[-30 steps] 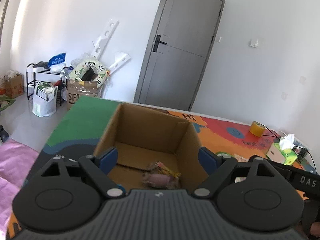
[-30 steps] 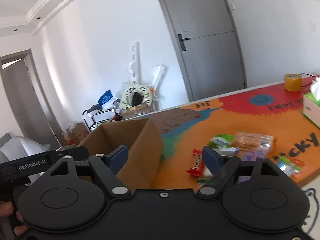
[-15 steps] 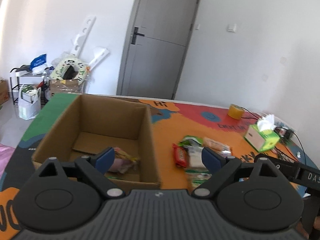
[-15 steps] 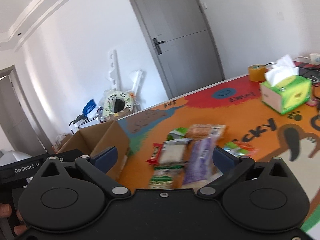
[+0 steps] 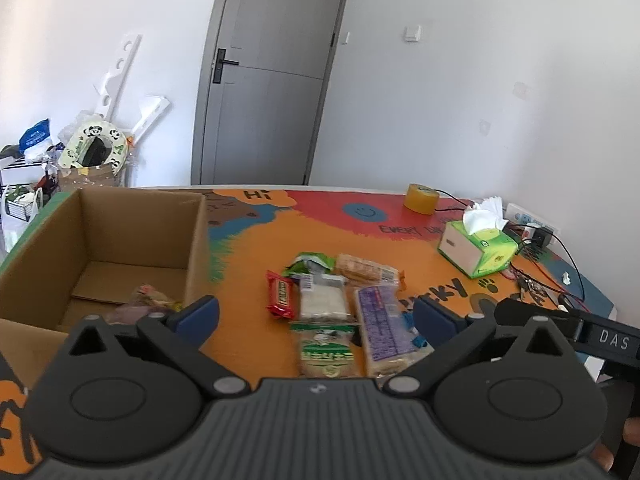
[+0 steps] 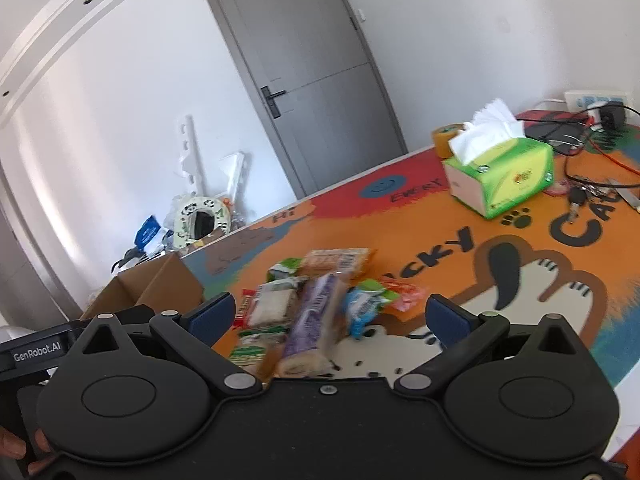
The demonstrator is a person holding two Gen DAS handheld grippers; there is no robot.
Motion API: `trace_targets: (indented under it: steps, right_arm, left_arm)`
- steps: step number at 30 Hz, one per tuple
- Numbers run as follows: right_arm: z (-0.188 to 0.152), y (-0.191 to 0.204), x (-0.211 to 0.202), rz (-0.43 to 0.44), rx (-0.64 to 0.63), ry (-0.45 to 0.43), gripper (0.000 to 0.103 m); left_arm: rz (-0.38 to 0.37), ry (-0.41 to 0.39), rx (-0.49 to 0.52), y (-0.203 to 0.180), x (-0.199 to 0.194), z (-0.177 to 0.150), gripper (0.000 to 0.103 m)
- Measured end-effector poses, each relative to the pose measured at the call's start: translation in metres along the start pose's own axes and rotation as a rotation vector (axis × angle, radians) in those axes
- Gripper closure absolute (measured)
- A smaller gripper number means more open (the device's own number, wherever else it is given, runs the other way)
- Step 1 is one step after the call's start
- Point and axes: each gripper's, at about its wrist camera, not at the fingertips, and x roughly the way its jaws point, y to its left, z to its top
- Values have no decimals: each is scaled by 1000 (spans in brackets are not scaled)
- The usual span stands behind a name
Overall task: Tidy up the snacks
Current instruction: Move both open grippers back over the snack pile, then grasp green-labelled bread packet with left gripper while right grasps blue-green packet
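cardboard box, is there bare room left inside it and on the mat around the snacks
The cardboard box floor is mostly bare; one wrapped snack lies near its front. Bare mat separates box and snack pile. The tissue box corner is crowded with cables.

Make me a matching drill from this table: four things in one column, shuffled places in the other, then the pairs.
Things:
1. pink snack packet
2. red candy bar
3. yellow tape roll
4. purple snack pack

Places:
A. at the far edge of the table, behind the tissue box
B. inside the cardboard box
C. at the left edge of the snack pile, nearest the cardboard box
D. to the right of the white packet in the pile

Pairs: 1-B, 2-C, 3-A, 4-D
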Motion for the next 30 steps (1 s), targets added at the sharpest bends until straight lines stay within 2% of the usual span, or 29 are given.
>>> trace_targets:
  steps: [9, 14, 18, 24, 30]
  right_arm:
    - [-11, -20, 11, -22, 30, 30, 0]
    - [-16, -25, 19, -42, 35, 31, 1]
    - [-16, -30, 29, -46, 52, 47, 5]
    - [-18, -31, 45, -13, 57, 71, 22]
    - [-19, -30, 67, 8, 74, 108, 31]
  left_arm:
    - [-12, 52, -7, -9, 22, -13, 1]
    - [-9, 66, 22, -13, 35, -18, 3]
    - [-11, 69, 36, -18, 45, -21, 12]
    - [-6, 114, 23, -17, 68, -28, 28]
    - [32, 147, 3, -8, 88, -34, 34]
